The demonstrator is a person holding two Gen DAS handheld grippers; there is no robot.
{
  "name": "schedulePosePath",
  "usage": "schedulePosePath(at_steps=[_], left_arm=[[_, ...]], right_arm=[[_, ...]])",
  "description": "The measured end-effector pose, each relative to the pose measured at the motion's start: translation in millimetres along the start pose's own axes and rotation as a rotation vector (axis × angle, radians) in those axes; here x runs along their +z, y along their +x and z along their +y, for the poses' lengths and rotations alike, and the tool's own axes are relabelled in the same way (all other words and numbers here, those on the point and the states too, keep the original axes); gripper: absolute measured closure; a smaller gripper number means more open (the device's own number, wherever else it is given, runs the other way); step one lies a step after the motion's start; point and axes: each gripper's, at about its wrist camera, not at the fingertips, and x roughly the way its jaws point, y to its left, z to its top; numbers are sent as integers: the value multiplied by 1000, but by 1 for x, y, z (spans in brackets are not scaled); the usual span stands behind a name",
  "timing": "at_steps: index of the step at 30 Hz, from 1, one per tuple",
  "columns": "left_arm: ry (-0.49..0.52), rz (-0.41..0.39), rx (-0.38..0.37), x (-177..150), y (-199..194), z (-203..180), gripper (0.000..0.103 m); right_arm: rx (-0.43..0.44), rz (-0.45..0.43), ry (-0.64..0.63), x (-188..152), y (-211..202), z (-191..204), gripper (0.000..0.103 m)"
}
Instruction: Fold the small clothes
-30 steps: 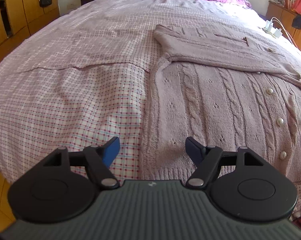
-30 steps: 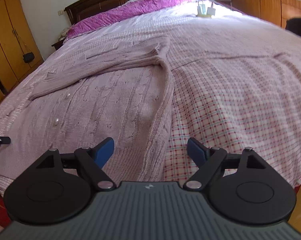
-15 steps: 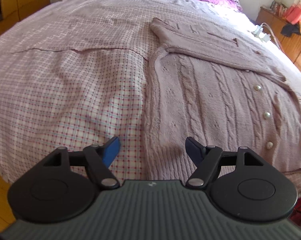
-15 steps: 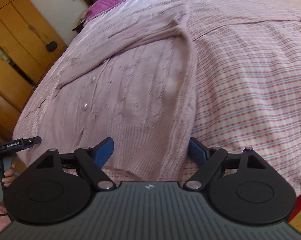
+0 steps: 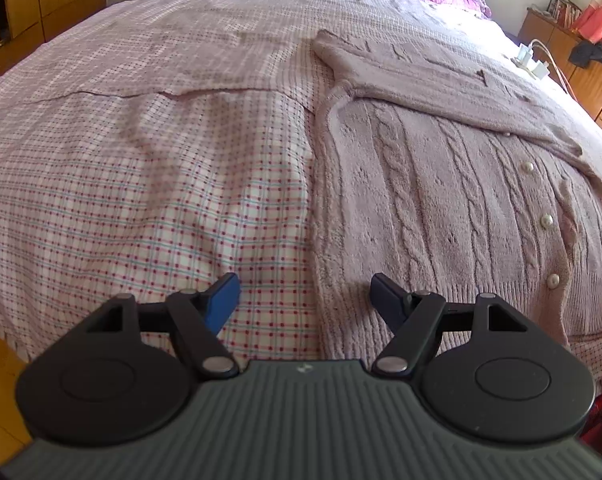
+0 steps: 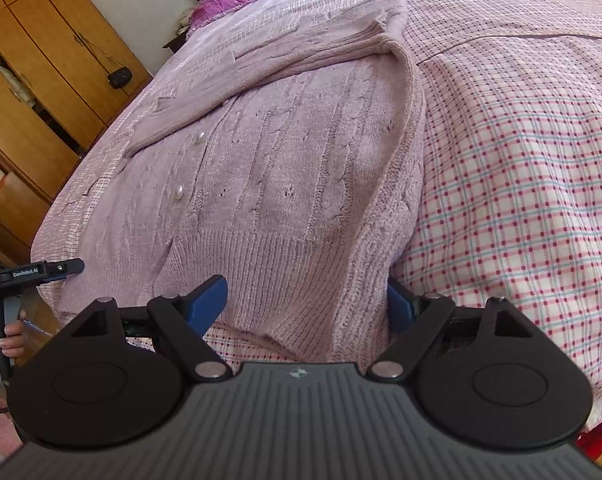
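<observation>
1. Knitted pink cardigan (image 5: 453,184) is lying flat on the bed (image 5: 141,152), buttons up, its sleeves folded across the chest, likely so the body can be folded next.
2. Left tool (image 5: 305,296) is hovering wide open and gripping nothing, straddling the cardigan's left edge near the ribbed hem (image 6: 261,276), seemingly lining up on that corner.
3. Right tool (image 6: 301,300) is also standing wide open and not closed on anything; the hem's right corner is sitting between its fingers, which suggests a pinch is about to follow.
4. Both tools are working opposite hem corners, probably so the bottom can be lifted evenly toward the collar.
5. Left tool is also showing at the right view's left margin, held in a hand (image 6: 9,332).
</observation>
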Motion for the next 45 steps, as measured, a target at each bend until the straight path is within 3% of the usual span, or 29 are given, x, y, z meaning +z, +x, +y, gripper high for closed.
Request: schedulePosePath(at_steps=[5, 8, 9, 10, 11, 12, 13, 14, 18, 23, 27, 30, 33, 35, 37, 40, 45], left_arm=[[17, 26, -177, -7, 2, -13, 28], [55, 45, -170, -11, 8, -25, 29], [68, 47, -148, -12, 9, -28, 31], [87, 50, -120, -12, 10, -32, 44], [112, 57, -98, -13, 11, -35, 59], [122, 64, -103, -12, 10, -37, 64], [114, 71, -128, -11, 10, -37, 73], [97, 79, -157, -11, 9, -34, 74], [14, 94, -173, -10, 15, -23, 71], [-85, 91, -241, -10, 14, -14, 53], [-56, 76, -266, -12, 11, -21, 41], [13, 77, -240, -11, 8, -33, 39], [65, 68, -214, -10, 6, -40, 46], [66, 81, -212, -8, 6, -41, 91], [-1, 108, -266, -7, 10, -34, 90], [-56, 71, -325, -3, 6, -30, 90], [-251, -24, -541, 20, -4, -11, 90]], right_arm=[[12, -3, -31, -1, 8, -2, 16], [18, -8, -46, -2, 11, 0, 16], [12, -11, -54, -1, 12, 1, 22], [0, -11, -70, -1, 12, 3, 29], [-5, -3, -80, -1, 12, 3, 58], [6, 12, -57, 1, 13, 0, 80], [32, 18, -12, 2, 12, -5, 84], [58, 6, 20, 2, 9, -10, 88], [133, -122, 105, 5, -22, -22, 90], [134, -240, 152, 3, -61, -34, 91], [107, -244, 178, -2, -68, -43, 91], [90, -230, 190, -8, -59, -48, 91], [110, -220, 234, -14, -47, -54, 91], [139, -226, 265, -18, -44, -57, 91], [176, -243, 277, -16, -45, -57, 91], [210, -275, 273, -5, -50, -56, 91], [284, -330, 303, 21, -49, -56, 91]])
